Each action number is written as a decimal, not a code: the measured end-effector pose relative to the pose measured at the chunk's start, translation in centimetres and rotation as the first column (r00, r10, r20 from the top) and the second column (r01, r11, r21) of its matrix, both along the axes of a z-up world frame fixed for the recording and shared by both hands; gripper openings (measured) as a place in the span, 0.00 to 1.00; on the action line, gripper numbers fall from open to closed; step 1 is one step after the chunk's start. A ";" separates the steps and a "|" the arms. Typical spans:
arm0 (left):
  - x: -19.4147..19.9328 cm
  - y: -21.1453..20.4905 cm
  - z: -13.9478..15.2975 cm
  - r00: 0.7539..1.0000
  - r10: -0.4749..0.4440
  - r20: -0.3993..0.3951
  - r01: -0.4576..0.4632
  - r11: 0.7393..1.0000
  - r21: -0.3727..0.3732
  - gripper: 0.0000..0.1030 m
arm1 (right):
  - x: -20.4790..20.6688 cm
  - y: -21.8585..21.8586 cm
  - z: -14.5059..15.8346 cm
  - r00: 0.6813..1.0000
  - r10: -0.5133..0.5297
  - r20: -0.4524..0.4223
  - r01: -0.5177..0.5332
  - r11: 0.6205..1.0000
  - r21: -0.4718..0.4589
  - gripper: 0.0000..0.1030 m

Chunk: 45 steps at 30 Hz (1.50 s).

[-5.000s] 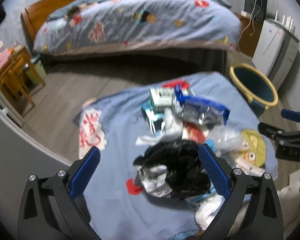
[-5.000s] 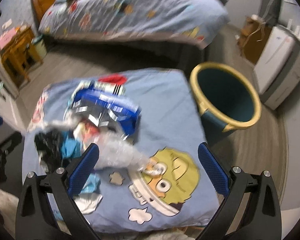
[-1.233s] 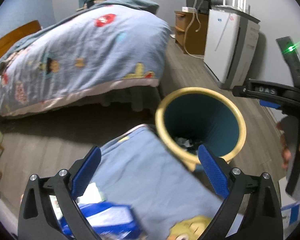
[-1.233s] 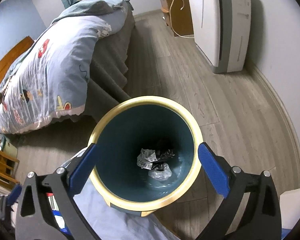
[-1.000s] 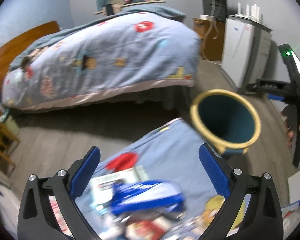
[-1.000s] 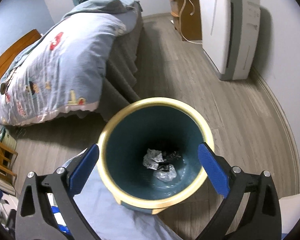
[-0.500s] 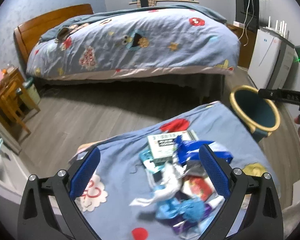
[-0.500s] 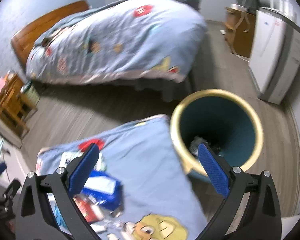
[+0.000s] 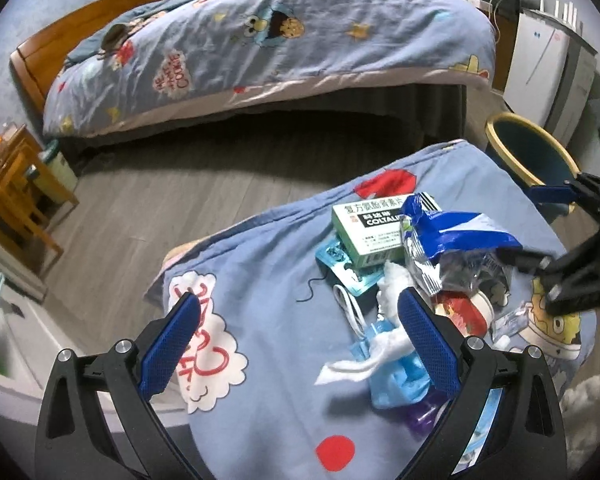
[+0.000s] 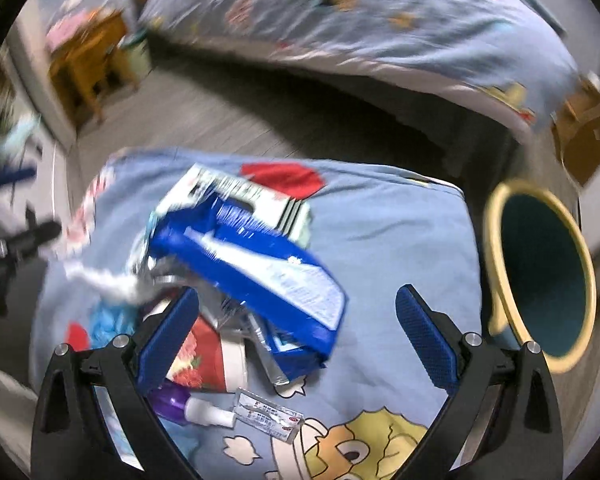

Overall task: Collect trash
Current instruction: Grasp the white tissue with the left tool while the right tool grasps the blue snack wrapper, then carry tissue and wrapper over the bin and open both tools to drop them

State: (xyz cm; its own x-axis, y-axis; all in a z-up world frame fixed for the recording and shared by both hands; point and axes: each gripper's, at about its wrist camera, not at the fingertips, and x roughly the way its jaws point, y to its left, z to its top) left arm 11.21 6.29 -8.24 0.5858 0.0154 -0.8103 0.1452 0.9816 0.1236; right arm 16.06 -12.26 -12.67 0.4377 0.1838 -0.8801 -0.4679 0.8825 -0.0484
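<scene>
Trash pile (image 9: 416, 280) on the cartoon sheet (image 9: 268, 280) is back under both wide, empty claws, swung away from bin (image 10: 540, 276); next pickup likely.

The left tool (image 9: 296, 340) hangs with fingers wide apart over a blue cartoon sheet (image 9: 268, 280), where a green box (image 9: 370, 230), blue wrapper (image 9: 456, 232) and tissue (image 9: 392, 292) lie heaped near the bin (image 9: 528, 152).
</scene>
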 end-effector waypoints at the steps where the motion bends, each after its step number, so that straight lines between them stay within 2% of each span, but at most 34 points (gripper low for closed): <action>1: 0.0 0.0 0.0 1.000 -0.001 -0.001 0.001 1.000 -0.009 0.95 | -0.1 0.2 -0.4 1.000 0.015 0.000 -0.015 1.000 -0.014 0.94; 2: 0.1 -0.1 0.0 1.000 -0.003 -0.004 0.003 1.000 -0.020 0.95 | 0.0 0.5 -0.8 1.000 0.030 0.001 -0.029 0.999 -0.028 0.92; 4: 0.2 -0.3 -0.3 1.000 -0.008 -0.017 0.007 0.999 -0.036 0.95 | 0.2 0.9 -1.7 0.999 0.050 0.000 -0.050 0.997 -0.064 0.81; 6: 0.4 -0.7 -0.7 0.999 -0.020 -0.032 0.019 0.999 -0.031 0.95 | 0.3 0.9 -2.4 0.998 0.061 -0.023 -0.062 0.995 -0.075 0.59; 8: 0.4 -1.0 -1.1 0.998 -0.035 -0.044 0.034 0.999 -0.027 0.95 | 0.2 1.1 -2.3 0.997 0.073 -0.030 -0.075 0.995 -0.067 0.46; 9: 0.5 -1.2 -1.4 0.997 -0.046 -0.054 0.045 0.999 -0.027 0.95 | 0.2 1.1 -2.0 0.996 0.086 -0.026 -0.087 0.994 -0.061 0.34; 10: 0.5 -1.5 -1.6 0.997 -0.056 -0.061 0.055 0.998 -0.029 0.95 | 0.0 1.1 -1.5 0.995 0.093 -0.030 -0.094 0.995 -0.044 0.32; 12: 0.7 -2.0 -2.1 0.994 -0.073 -0.077 0.071 0.997 -0.027 0.95 | 0.1 1.0 -0.9 0.994 0.101 -0.051 -0.102 0.995 -0.008 0.17; 17: 1.0 -3.3 -3.2 0.988 -0.105 -0.112 0.103 0.994 -0.026 0.95 | 0.4 0.2 0.7 0.994 0.074 -0.081 -0.073 0.997 0.014 0.05; 24: 1.2 -4.8 -5.1 0.980 -0.137 -0.146 0.138 0.990 -0.004 0.91 | 0.9 -1.0 3.3 0.998 0.035 -0.054 -0.032 0.999 0.043 0.05; 26: 1.4 -4.6 -5.9 0.978 -0.119 -0.171 0.121 0.993 -0.001 0.85 | 1.1 -1.5 3.5 0.998 0.013 -0.058 -0.011 0.999 0.046 0.05; 28: 2.0 -4.0 -6.5 0.974 -0.092 -0.207 0.089 0.996 -0.025 0.75 | 1.3 -1.8 3.7 0.998 0.002 -0.057 0.000 0.999 0.048 0.05; 29: 2.2 -3.7 -6.6 0.973 -0.077 -0.215 0.070 0.997 -0.039 0.74 | 1.3 -1.9 3.9 0.999 -0.002 -0.052 0.004 0.999 0.047 0.04; 32: 2.9 -3.1 -6.7 0.972 -0.049 -0.229 0.032 0.997 -0.075 0.60 | 1.5 -2.4 4.5 0.999 -0.015 -0.041 0.018 0.998 0.066 0.04; 36: 3.3 -4.0 -7.4 0.963 -0.080 -0.256 0.064 0.995 -0.071 0.45 | 1.8 -2.9 4.8 0.999 -0.025 -0.038 0.027 0.996 0.079 0.04; 38: 3.2 -4.5 -7.8 0.958 -0.097 -0.270 0.084 0.995 -0.060 0.31 | 2.0 -3.2 4.8 0.999 -0.031 -0.043 0.034 0.996 0.080 0.04; 41: 3.1 -4.5 -7.4 0.961 -0.094 -0.259 0.083 0.995 -0.054 0.29 | 2.1 -3.4 4.9 0.998 -0.037 -0.044 0.040 0.996 0.084 0.04; 45: 2.6 -4.3 -4.0 0.984 -0.086 -0.156 0.074 0.994 -0.078 0.28 | 1.9 -3.7 5.9 0.998 -0.044 -0.035 0.048 0.993 0.107 0.04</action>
